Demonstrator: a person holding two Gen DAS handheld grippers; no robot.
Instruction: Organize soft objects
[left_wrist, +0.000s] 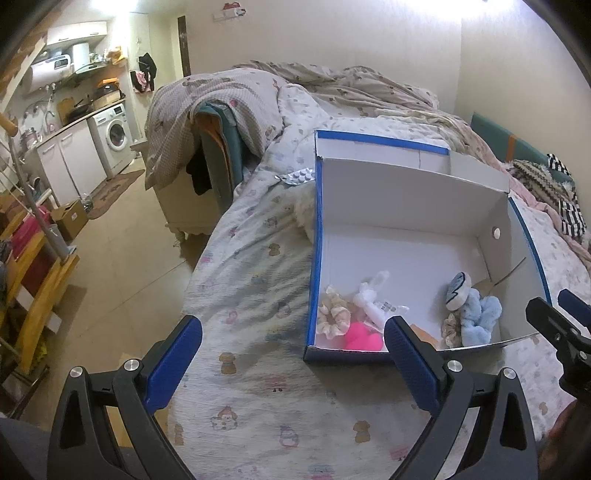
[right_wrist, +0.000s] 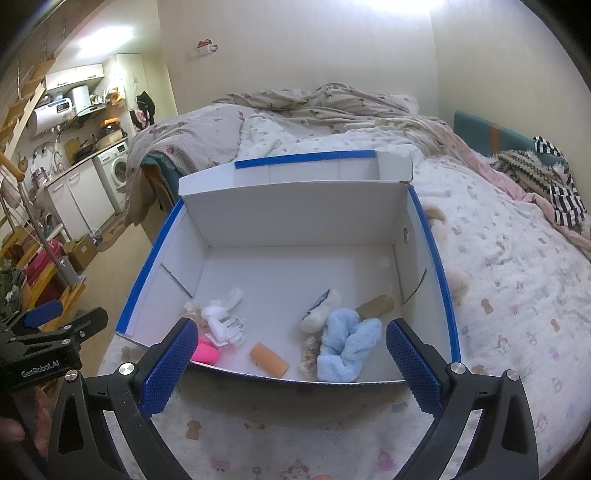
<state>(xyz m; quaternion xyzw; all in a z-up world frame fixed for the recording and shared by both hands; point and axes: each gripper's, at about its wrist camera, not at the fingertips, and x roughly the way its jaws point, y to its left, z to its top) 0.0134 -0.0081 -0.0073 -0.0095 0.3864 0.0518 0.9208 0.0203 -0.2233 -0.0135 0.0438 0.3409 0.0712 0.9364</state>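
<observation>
Right wrist view: right tool (right_wrist: 288, 341) spread wide, empty, just short of box (right_wrist: 295, 206) on bed (right_wrist: 517, 277); blue scrunchie (right_wrist: 347, 343) inside, between fingers. Left tool (left_wrist: 293, 341) wide, empty, beside box.

Pink item (right_wrist: 205, 351) half hidden behind right jaws

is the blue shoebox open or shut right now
Open. The shoebox has its lid flipped back behind it, and the blue scrunchie lies visible on its white floor.
</observation>
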